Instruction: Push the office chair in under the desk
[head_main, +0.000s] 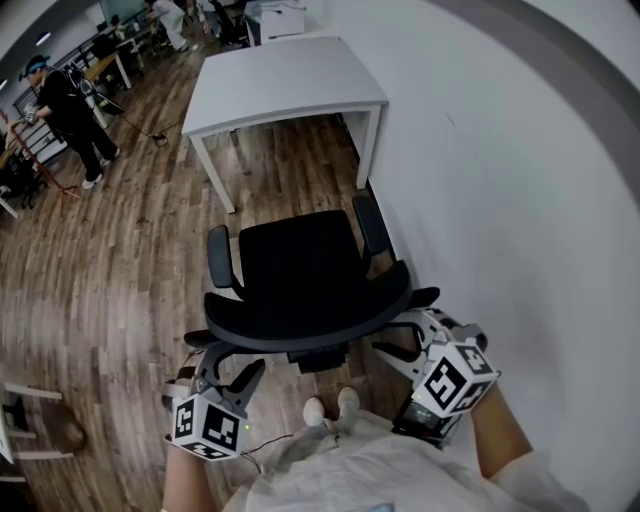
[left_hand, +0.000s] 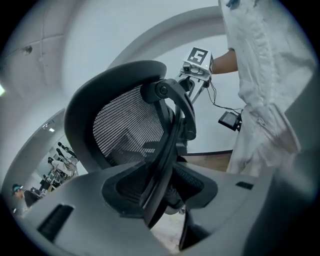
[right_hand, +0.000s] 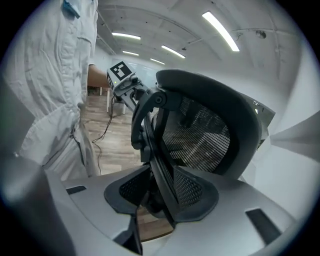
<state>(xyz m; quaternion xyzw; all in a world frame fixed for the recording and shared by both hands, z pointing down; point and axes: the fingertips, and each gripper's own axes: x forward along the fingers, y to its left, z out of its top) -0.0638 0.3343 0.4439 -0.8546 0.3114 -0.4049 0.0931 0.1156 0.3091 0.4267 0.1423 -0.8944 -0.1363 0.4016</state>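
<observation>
A black office chair (head_main: 300, 270) stands on the wood floor, its seat turned toward a white desk (head_main: 290, 80) beyond it, outside the desk's front edge. Both grippers are behind its curved backrest. My left gripper (head_main: 228, 372) is at the backrest's left end and my right gripper (head_main: 400, 335) at its right end. In the left gripper view the mesh backrest (left_hand: 125, 130) fills the frame, and a black frame strut (left_hand: 167, 150) runs between the open jaws of that gripper (left_hand: 160, 200) with floor showing beside it. In the right gripper view the strut (right_hand: 155, 150) likewise passes between the open jaws of that gripper (right_hand: 160, 200).
A white wall (head_main: 500, 150) runs close along the right of the chair and desk. A person (head_main: 70, 110) stands far off at the upper left among other desks. White furniture legs (head_main: 20, 430) stand at the lower left. My own shoes (head_main: 330, 408) are just behind the chair.
</observation>
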